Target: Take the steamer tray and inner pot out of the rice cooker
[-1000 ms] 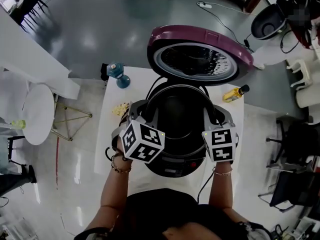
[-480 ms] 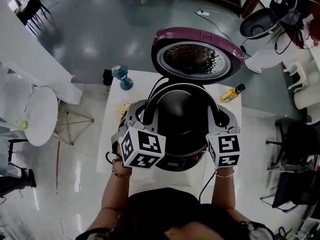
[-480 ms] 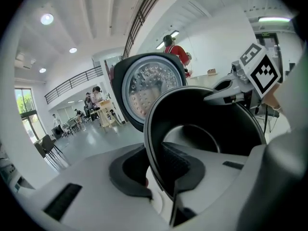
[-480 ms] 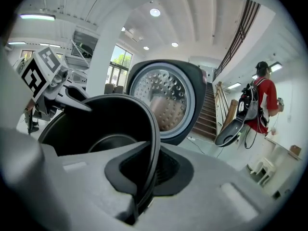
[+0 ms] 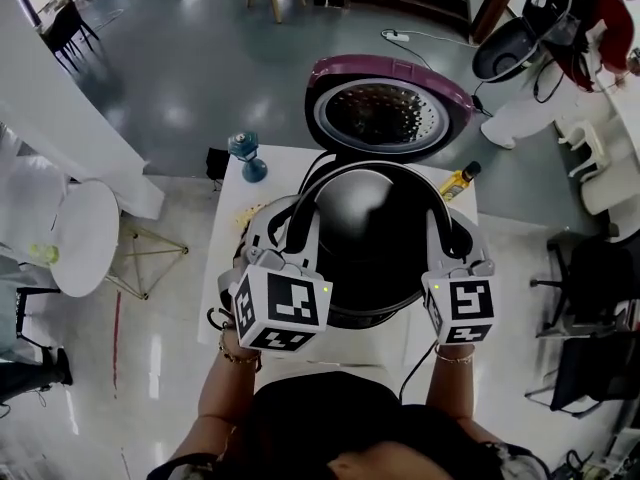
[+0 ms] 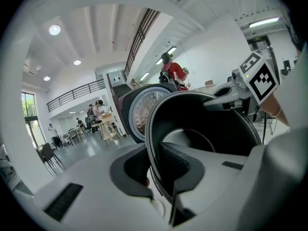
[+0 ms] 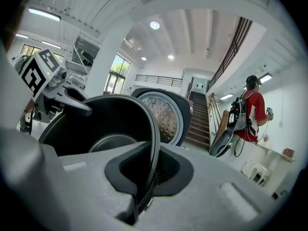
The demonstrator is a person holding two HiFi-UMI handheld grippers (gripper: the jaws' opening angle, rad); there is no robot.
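I hold the black inner pot (image 5: 368, 230) by its rim from both sides, above the rice cooker body (image 5: 355, 320), which it mostly hides. My left gripper (image 5: 290, 230) grips the left rim; its jaws have just been closing, with the thin rim (image 6: 153, 143) pinched between the pads. My right gripper (image 5: 440, 233) is shut on the right rim (image 7: 155, 143). The purple lid (image 5: 388, 108) stands open behind, its perforated inner plate facing me. In the left gripper view the pot's inside (image 6: 202, 124) looks empty, and the right gripper view shows the same bare inside (image 7: 106, 129).
The cooker stands on a small white table (image 5: 222, 258). A blue bottle (image 5: 243, 154) sits at its back left corner, a yellow bottle (image 5: 458, 181) at the back right. A round white side table (image 5: 85, 236) is to the left. A person in red (image 5: 592, 13) stands far right.
Both grippers have risen together with the pot, lifting it out of the cooker body and toward the camera. The pot now looks larger and covers the cooker.
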